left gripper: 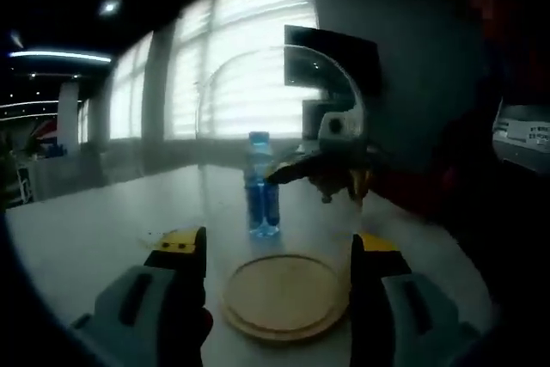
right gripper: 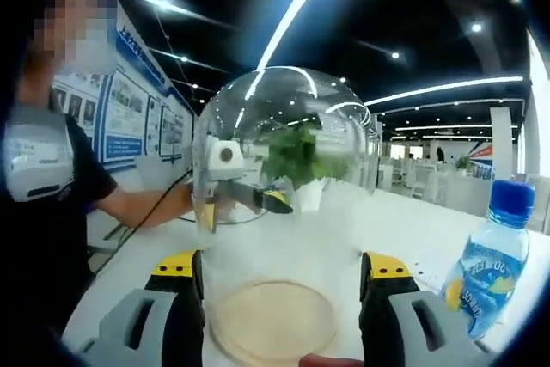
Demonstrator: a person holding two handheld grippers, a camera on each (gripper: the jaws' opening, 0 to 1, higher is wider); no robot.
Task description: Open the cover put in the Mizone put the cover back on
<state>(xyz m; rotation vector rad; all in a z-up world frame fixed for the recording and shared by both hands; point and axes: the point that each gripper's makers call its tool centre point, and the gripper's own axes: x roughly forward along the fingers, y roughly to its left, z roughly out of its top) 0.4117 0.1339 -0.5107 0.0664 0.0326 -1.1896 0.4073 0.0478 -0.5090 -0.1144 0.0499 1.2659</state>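
We are looking along the left tool [left gripper: 277, 255], whose jaws are standing wide apart with nothing gripped between them. Between and just beyond them a round wooden base [left gripper: 284, 294] is lying flat on the pale surface [left gripper: 94, 221]. A clear glass dome [left gripper: 279, 143], the cover, is standing over this area; we cannot tell whether its rim is resting on the base or held just above it. Farther off, behind the base, the Mizone bottle [left gripper: 260, 185] is standing upright on the surface, blue cap up, outside the dome's footprint as far as we can judge. The other tool [left gripper: 331, 169] is reaching in from the right, near the dome's far side.

In the right gripper view, the right tool [right gripper: 279, 285] is also spread wide, its jaws flanking the dome [right gripper: 284, 178] without clearly touching it; we cannot tell if they are gripping the glass. The base [right gripper: 271, 320] is showing through the glass, low between the jaws. The bottle [right gripper: 490, 259] is standing to the right, apart from the dome. The left tool [right gripper: 249, 195] is showing through the glass on the far side, and a person [right gripper: 51, 186] is standing at left.
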